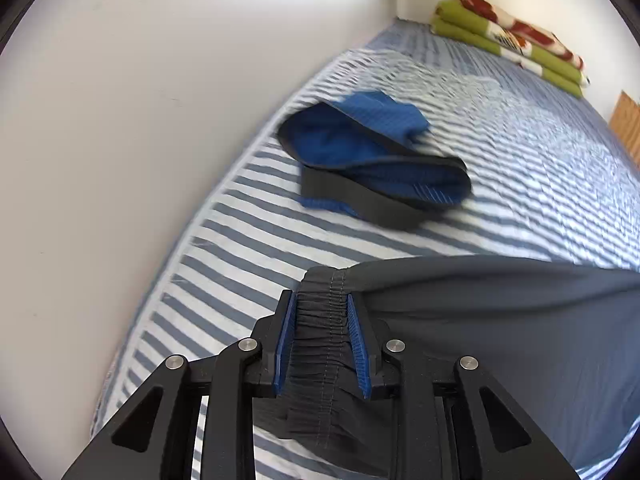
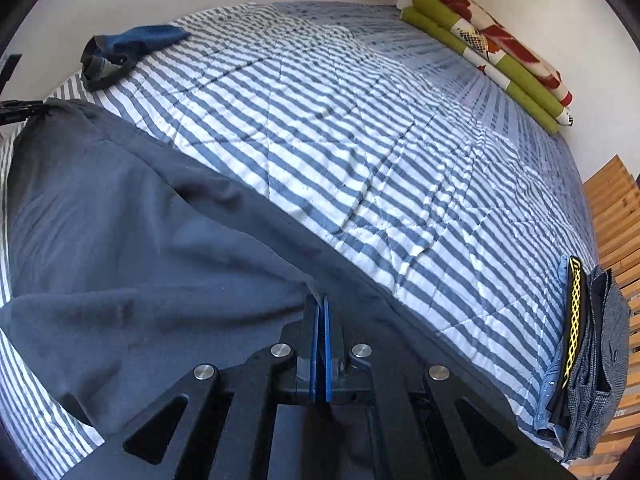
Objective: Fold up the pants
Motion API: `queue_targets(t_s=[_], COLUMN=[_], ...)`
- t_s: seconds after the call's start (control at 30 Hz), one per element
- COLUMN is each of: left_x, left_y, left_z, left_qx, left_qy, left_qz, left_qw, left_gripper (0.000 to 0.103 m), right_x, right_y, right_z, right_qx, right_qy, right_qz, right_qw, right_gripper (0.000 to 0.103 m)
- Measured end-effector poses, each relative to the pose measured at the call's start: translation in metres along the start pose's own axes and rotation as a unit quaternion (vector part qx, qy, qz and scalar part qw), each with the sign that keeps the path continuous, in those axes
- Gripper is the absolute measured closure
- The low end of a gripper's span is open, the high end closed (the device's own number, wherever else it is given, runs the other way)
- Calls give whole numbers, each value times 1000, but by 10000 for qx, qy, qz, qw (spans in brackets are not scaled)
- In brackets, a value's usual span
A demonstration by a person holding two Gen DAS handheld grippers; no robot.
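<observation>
Left wrist view has the left gripper clamping the pants waistband at 6 o'clock, right gripper pinched shut on their edge, garment spread on the bed, folding barely begun

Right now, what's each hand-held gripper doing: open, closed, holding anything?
Left hand-held gripper: closed on the waistband of the dark pants.
Right hand-held gripper: shut, pinching the dark pants by an edge.
</observation>
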State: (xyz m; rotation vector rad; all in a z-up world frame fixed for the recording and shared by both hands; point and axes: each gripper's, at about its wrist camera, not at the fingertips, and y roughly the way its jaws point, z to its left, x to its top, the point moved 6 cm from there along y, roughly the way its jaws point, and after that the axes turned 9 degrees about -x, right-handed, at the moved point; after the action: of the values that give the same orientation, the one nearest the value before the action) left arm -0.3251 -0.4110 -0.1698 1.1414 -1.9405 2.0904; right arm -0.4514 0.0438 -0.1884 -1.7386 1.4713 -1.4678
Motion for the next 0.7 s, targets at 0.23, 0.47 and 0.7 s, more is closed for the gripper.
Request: queue_targets(t_s=[0.23,0.47,0.7], left_x=[13,10,-26], left_y=[33,28,-23], left_z=[19,37,57], left_qx=[116,151,-18], left_qy=[-241,-436,-552], left_qz=[297,353,259], left_qw=[9992,9983,9981], left_gripper=[75,45,45], right_x=[37,42,45], right_y=[20,60,4], right_z=[12,28,3], right_qx=[-132,-285,-383], right_qy=[-153,-403,9], right_qz=[-32,322,-268], right_qw=[9998,9983,9989], right_gripper=[101,95,58])
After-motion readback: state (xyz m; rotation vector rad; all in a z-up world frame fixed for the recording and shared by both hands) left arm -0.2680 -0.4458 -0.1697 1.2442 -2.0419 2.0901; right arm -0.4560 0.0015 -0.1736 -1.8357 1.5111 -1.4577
